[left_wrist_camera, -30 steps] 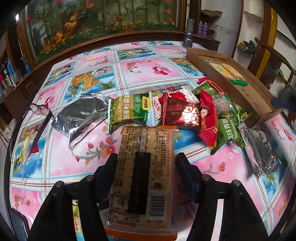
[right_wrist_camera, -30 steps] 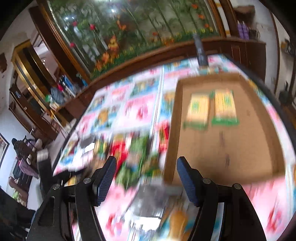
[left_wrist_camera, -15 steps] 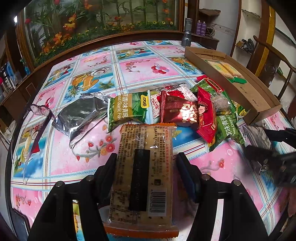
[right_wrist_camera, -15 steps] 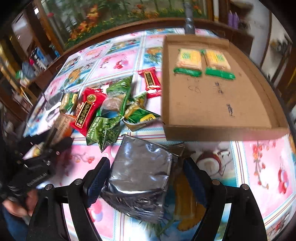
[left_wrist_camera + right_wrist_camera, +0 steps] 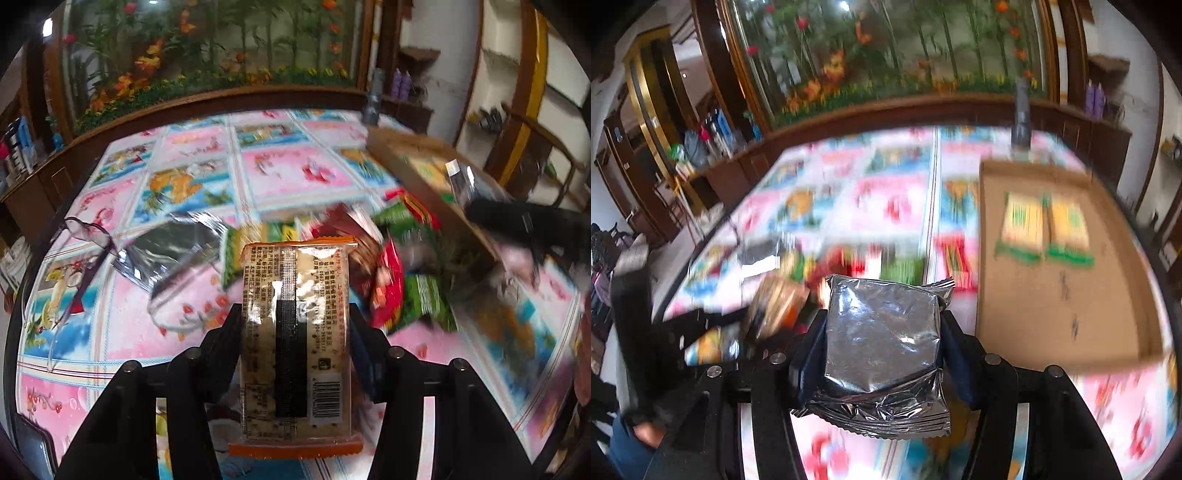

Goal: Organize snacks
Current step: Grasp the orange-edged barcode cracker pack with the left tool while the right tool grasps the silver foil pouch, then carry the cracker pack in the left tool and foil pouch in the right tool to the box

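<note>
The left gripper (image 5: 293,321) is clamped on a clear-wrapped cracker pack (image 5: 294,343), held lengthwise between its jaws with the orange end seals free, probably so it lands flat. The right gripper (image 5: 882,334) squeezes a silver foil packet (image 5: 882,343) across its width, with the cardboard tray (image 5: 1108,332) ahead and to its right. Only the right wrist view shows the tray floor, with two green-edged packs (image 5: 1047,230) side by side; the left view alone shows the loose snack pile (image 5: 399,266) ahead-right and the glasses (image 5: 83,236) far left
</note>
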Demonstrator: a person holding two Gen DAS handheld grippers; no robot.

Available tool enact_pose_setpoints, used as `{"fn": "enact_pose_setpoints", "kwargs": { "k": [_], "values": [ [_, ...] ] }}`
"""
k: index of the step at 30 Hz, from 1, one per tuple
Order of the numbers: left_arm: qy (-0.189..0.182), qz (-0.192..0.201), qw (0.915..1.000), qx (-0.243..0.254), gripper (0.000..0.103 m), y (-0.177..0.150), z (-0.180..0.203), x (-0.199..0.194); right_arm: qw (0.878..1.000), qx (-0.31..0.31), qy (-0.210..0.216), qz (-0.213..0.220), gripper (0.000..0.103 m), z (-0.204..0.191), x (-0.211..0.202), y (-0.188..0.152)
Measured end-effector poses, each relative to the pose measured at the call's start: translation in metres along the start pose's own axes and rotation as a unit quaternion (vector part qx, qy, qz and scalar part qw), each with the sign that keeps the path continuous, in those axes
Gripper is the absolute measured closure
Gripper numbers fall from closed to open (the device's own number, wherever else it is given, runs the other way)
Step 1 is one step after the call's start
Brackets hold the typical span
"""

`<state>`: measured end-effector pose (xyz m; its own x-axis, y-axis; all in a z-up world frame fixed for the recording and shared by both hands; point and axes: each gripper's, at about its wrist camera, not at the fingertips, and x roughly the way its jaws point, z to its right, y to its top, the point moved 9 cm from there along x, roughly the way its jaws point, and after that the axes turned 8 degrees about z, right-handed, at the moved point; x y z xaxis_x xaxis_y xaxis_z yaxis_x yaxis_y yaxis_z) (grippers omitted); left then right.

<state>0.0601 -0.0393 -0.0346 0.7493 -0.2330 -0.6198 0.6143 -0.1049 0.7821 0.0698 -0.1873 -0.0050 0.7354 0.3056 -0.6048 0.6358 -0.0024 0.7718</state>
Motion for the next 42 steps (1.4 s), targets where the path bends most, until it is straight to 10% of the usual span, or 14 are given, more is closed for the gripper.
{"fn": "enact_pose_setpoints", "kwargs": {
  "k": [8, 26, 42],
  "values": [
    [0.019, 0.013, 0.9983, -0.053, 0.051, 0.009, -0.026, 0.001, 0.998, 0.003, 0.001, 0.058, 0.041, 0.009, 0.042, 0.071],
    [0.026, 0.001, 0.9990, -0.036, 0.051, 0.006, -0.016, 0.011, 0.996, 0.072, 0.033, 0.046, 0.041, 0.056, 0.050, 0.059],
    [-0.018, 0.019, 0.9996, -0.010, 0.051, 0.043, 0.049, 0.011, 0.964, 0.242, -0.027, 0.101, 0.041, 0.197, 0.006, 0.080]
  ]
}}
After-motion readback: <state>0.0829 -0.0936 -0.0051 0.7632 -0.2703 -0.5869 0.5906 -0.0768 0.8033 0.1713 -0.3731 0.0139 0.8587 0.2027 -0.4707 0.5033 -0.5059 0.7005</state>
